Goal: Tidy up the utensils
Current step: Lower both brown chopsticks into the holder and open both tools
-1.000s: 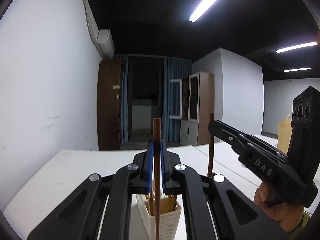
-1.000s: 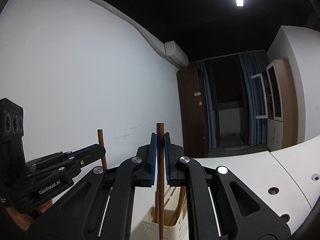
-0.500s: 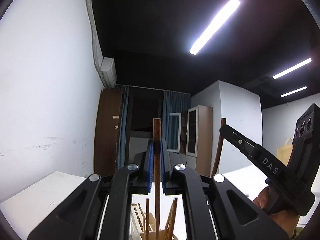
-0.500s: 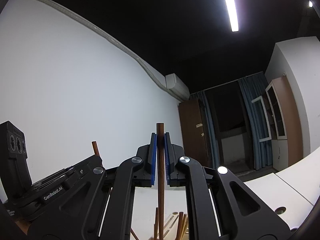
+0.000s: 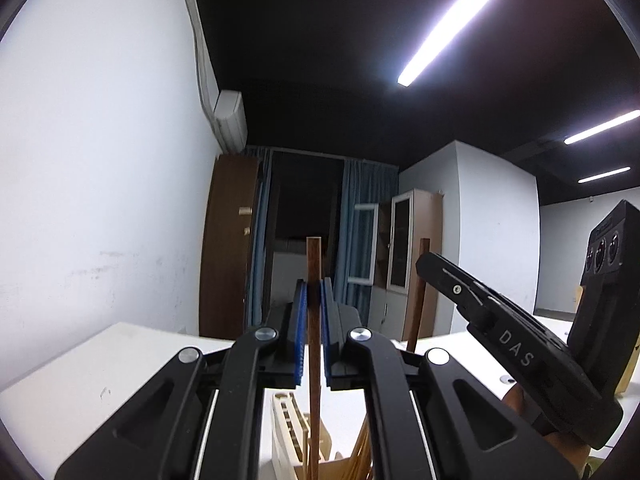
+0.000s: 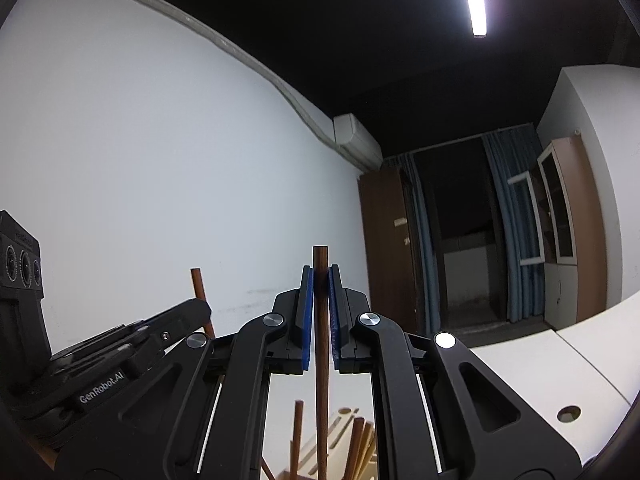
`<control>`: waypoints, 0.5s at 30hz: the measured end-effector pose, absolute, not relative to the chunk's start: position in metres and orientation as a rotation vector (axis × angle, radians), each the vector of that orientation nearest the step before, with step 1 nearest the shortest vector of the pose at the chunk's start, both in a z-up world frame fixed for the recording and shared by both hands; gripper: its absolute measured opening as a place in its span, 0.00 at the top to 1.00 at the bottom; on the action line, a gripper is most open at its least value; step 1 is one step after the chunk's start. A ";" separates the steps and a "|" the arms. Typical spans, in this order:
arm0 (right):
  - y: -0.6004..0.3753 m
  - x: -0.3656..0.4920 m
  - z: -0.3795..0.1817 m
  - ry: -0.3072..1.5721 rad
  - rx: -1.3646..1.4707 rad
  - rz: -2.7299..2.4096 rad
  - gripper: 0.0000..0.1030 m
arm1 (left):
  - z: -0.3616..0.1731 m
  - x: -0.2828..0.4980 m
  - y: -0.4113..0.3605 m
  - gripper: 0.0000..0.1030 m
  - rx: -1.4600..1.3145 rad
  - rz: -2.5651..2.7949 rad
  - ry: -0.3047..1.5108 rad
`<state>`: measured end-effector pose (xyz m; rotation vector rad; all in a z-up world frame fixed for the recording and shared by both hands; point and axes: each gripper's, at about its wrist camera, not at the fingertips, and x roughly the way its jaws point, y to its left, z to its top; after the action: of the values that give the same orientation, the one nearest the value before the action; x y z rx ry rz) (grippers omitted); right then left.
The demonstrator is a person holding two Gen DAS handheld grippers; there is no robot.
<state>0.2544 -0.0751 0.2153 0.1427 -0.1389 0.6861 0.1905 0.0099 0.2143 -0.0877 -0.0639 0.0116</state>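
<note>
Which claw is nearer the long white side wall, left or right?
Left. The left claw, shut on the left chopstick, sits toward the white wall; the right claw, shut on the right chopstick, is on its far side, away from the wall.

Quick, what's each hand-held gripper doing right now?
Left hand-held gripper: closed on a chopstick.
Right hand-held gripper: closed on another chopstick.

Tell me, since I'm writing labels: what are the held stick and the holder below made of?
Chopstick in the left tongs: probably dark brown wood with even matte finish. Utensil holder: likely cream plastic, smooth with moulded slots.
</note>
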 end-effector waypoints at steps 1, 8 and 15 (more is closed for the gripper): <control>-0.075 0.254 0.214 -0.131 0.140 0.684 0.93 | 0.212 0.194 0.009 0.94 -0.086 0.016 -0.047; -0.066 0.256 0.199 -0.058 0.102 0.675 0.93 | 0.198 0.205 0.010 0.94 -0.066 0.002 0.019; -0.062 0.250 0.187 -0.012 0.068 0.660 0.93 | 0.186 0.210 0.016 0.94 -0.068 -0.011 0.071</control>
<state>0.2501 -0.0624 0.1875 0.0682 -0.0121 0.6599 0.2102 0.0163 0.1855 -0.0684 0.0711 -0.0111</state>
